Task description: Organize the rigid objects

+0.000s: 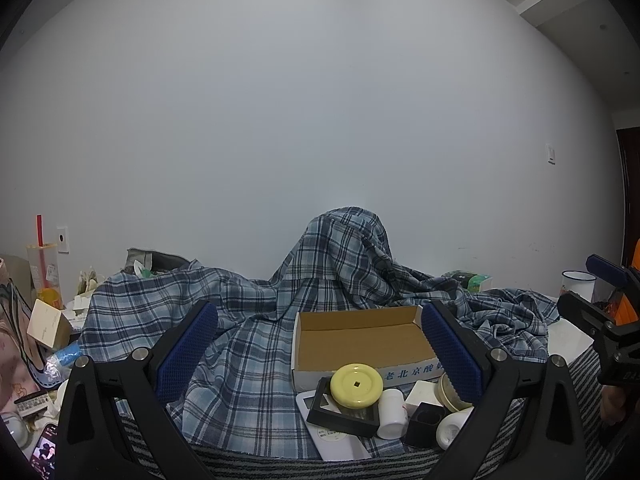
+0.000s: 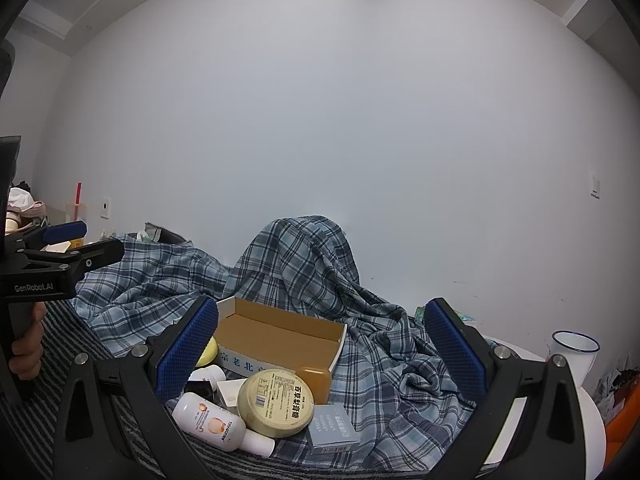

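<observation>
An open cardboard box (image 1: pixel 360 340) (image 2: pixel 280 336) lies on plaid cloth, nothing inside it. In front of it sits a pile of small items: a yellow round lid (image 1: pixel 356 385), a black frame (image 1: pixel 344 412), a white remote (image 1: pixel 332 440), a white bottle (image 1: pixel 392 412) and a black cube (image 1: pixel 426 426). The right wrist view shows a cream round jar (image 2: pixel 276 402), a white lotion bottle (image 2: pixel 212 424), an amber block (image 2: pixel 314 384) and a grey carton (image 2: pixel 334 428). My left gripper (image 1: pixel 320 344) is open above the pile. My right gripper (image 2: pixel 320 344) is open too, holding nothing.
Plaid cloth (image 1: pixel 240 320) is draped over a hump against the wall. A white enamel mug (image 2: pixel 572 354) stands at the right on a white round table (image 2: pixel 588 412). Clutter, a drink cup (image 1: pixel 42 272) and a phone (image 1: pixel 44 452) crowd the left side.
</observation>
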The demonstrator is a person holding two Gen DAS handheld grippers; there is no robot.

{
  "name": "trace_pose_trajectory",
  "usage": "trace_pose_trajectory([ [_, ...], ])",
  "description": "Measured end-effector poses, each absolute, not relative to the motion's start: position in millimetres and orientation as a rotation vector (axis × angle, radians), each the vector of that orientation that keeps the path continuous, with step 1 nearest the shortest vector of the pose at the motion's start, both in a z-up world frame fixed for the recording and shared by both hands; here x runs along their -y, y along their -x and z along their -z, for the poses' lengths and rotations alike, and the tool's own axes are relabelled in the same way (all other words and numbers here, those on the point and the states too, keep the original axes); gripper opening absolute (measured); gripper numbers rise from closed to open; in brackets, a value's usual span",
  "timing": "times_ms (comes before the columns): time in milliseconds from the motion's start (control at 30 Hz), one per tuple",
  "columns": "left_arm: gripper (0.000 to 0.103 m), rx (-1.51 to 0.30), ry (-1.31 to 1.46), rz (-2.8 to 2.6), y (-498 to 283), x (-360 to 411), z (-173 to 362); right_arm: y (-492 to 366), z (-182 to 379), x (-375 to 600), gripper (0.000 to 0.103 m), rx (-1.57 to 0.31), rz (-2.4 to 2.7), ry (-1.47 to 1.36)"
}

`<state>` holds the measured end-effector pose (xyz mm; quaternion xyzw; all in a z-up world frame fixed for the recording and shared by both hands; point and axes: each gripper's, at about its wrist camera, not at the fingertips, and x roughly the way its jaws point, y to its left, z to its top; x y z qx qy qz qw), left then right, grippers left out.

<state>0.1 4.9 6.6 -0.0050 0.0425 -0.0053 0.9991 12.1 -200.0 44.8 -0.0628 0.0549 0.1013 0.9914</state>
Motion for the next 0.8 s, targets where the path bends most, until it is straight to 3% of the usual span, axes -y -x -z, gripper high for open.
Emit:
trace_pose_trajectory([
  [800, 0.103, -0.095, -0.002, 0.008, -1.3, -5.2, -4.7, -19.0, -42.2, 205.4, 0.103, -0.152, -0.192, 0.083],
])
